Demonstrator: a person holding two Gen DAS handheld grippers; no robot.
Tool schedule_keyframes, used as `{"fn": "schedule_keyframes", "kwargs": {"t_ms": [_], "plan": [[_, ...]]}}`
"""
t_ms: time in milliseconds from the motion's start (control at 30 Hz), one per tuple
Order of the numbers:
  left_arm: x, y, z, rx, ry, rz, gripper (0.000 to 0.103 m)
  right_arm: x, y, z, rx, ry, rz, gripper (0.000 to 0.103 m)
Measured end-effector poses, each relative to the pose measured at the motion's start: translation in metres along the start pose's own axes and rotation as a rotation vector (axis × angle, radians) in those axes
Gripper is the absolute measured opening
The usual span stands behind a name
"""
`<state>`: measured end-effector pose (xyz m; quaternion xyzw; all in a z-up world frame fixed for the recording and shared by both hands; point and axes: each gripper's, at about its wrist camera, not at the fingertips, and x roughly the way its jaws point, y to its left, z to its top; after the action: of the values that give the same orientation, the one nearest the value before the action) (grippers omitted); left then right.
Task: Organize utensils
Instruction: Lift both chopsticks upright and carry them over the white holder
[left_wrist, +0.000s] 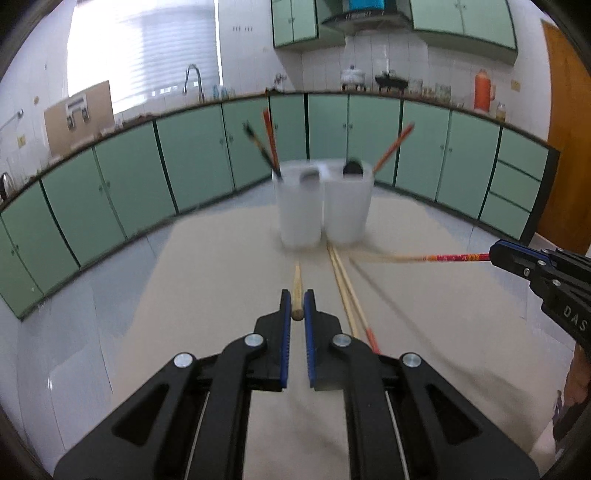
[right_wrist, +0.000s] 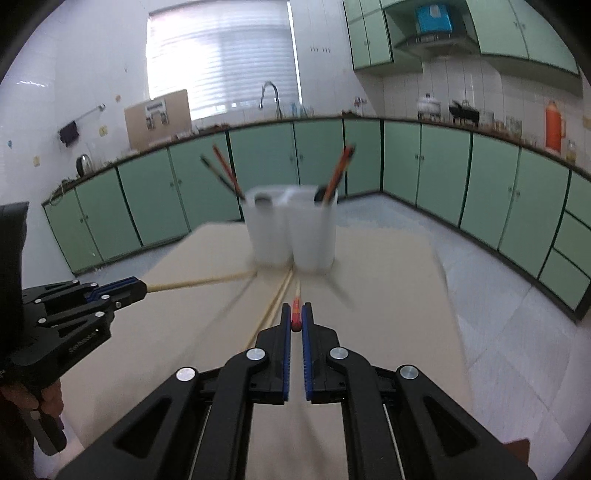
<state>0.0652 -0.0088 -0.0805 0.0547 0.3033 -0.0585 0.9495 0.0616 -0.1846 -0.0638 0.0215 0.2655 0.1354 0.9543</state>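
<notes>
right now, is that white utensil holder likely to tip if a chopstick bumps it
Possibly. The white utensil holder looks tall, narrow and like light plastic, with chopsticks leaning out above its rim, so a high sideways knock might rock it. Its two joined cups give a wider base, which should help somewhat.

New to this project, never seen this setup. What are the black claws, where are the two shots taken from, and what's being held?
No robot arm here: a person holds a two-finger tool in each hand. Each picture comes from a fisheye camera on one tool, looking along its fingers.

In the left wrist view, the left tool is shut on the end of a plain wooden chopstick; the right tool enters at the right edge. In the right wrist view, the right tool is shut on a red-handled chopstick, with the left tool at the left edge.

On the beige table stands a white two-cup holder already holding several chopsticks. A pair of wooden chopsticks lies in front of it. The scene is motion-blurred.
</notes>
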Motion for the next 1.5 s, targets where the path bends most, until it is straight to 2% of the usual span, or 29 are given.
{"fn": "schedule_keyframes", "kwargs": {"t_ms": [133,300,633,800,1067,1333,1500], "plan": [[-0.020,0.001,0.028,0.011,-0.073,-0.009,0.006,-0.007,-0.006,0.026,0.005,-0.035,0.029,0.006],[-0.031,0.002,0.055,0.004,-0.123,-0.047,0.006,-0.007,-0.006,0.055,-0.013,-0.042,0.057,0.006],[-0.031,0.002,0.086,0.000,-0.156,-0.118,0.006,-0.007,0.001,0.100,-0.060,-0.040,0.132,0.005],[-0.033,0.002,0.106,0.009,-0.188,-0.139,0.006,-0.012,0.001,0.129,-0.066,-0.088,0.155,0.005],[-0.035,-0.001,0.160,0.012,-0.297,-0.135,0.006,-0.011,-0.003,0.190,-0.064,-0.190,0.130,0.005],[-0.013,-0.002,0.222,-0.002,-0.411,-0.067,0.006,0.021,-0.006,0.232,-0.069,-0.230,0.080,0.005],[0.023,-0.005,0.238,-0.010,-0.378,-0.058,0.006,0.059,-0.011,0.238,-0.066,-0.199,0.059,0.005]]}}
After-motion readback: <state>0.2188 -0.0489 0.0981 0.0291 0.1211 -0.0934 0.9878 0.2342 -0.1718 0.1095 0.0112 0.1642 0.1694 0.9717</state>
